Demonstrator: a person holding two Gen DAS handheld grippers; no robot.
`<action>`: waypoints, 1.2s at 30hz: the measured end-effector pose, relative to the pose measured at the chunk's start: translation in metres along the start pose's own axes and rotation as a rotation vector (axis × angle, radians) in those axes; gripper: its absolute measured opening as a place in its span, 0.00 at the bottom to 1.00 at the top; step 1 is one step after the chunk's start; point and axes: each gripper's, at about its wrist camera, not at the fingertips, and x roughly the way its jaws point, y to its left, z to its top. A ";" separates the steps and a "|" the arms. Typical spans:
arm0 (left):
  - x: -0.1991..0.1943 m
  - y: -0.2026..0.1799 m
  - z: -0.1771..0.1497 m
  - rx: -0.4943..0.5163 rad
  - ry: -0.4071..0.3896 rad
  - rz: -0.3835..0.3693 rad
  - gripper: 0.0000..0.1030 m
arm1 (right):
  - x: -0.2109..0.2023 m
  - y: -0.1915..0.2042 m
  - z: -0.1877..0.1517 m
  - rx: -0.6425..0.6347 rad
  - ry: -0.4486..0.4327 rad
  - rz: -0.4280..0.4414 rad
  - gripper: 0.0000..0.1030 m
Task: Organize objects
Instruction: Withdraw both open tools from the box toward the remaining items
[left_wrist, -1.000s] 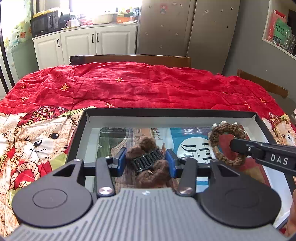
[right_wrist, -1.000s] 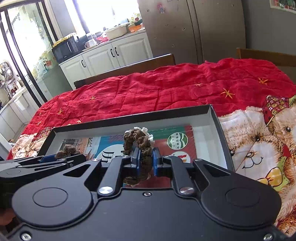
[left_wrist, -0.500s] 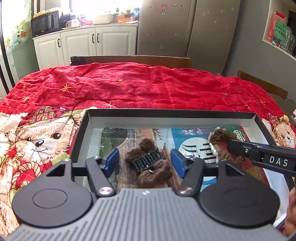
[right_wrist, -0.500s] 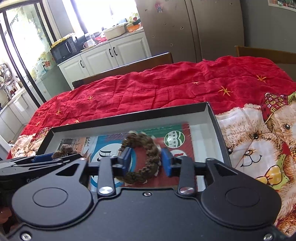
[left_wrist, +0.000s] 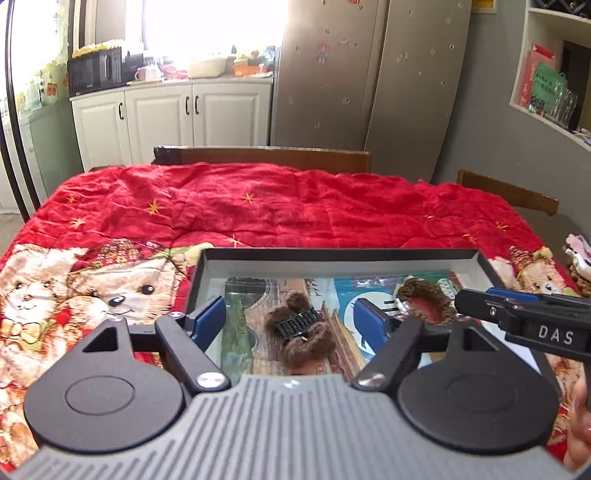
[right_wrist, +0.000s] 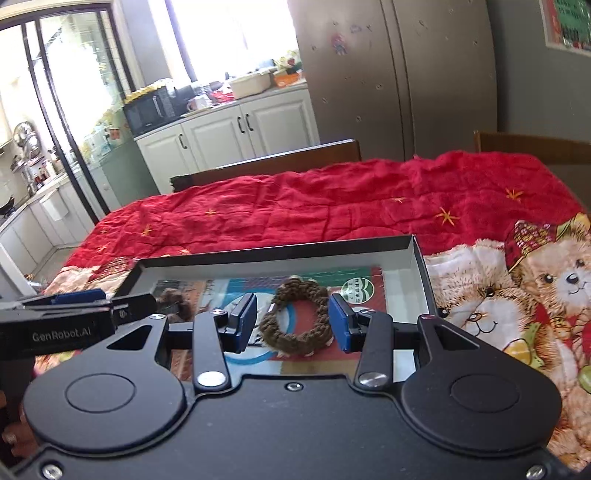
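Item one: braided hair ring (right_wrist: 294, 318), brown, count one. I see it lying flat in the right half of the box (right_wrist: 416, 258), on the printed sheet (right_wrist: 360, 291) that lines the floor. My right gripper (right_wrist: 292, 322) brackets it with the jaws parted, which have just been opening; the blue pads (right_wrist: 338, 321) stand clear of the ring on both sides, so nothing is pinched.

Item two: brown furry hair clip (left_wrist: 301, 328) with a black comb across it, count one. It lies in the left half of the same box, well apart from the ring. My left gripper (left_wrist: 290, 319) is spread wide around it, its jaws likewise just opened, pads not touching the fur.

Container: one shallow black box with pale inner walls, holding two items. Its far wall and side walls rise around both.

Obstructions: in the left wrist view, the right gripper's black finger crosses just in front of the ring; in the right wrist view, the left gripper's finger partly hides the clip.

Surroundings: red quilt (left_wrist: 277, 206) with teddy-bear print covering the worktop; one wooden chair back (left_wrist: 266, 157) beyond; white cabinets (left_wrist: 166, 118); one microwave (left_wrist: 96, 70); a grey refrigerator (left_wrist: 369, 74).
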 end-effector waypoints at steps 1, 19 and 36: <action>-0.006 0.001 0.000 0.002 -0.007 0.000 0.83 | -0.006 0.002 -0.001 -0.009 -0.003 0.003 0.40; -0.104 0.017 -0.043 0.113 -0.063 -0.034 0.85 | -0.112 0.053 -0.056 -0.235 0.003 -0.020 0.40; -0.153 0.018 -0.107 0.125 -0.037 -0.059 0.86 | -0.166 0.067 -0.120 -0.305 0.009 0.002 0.40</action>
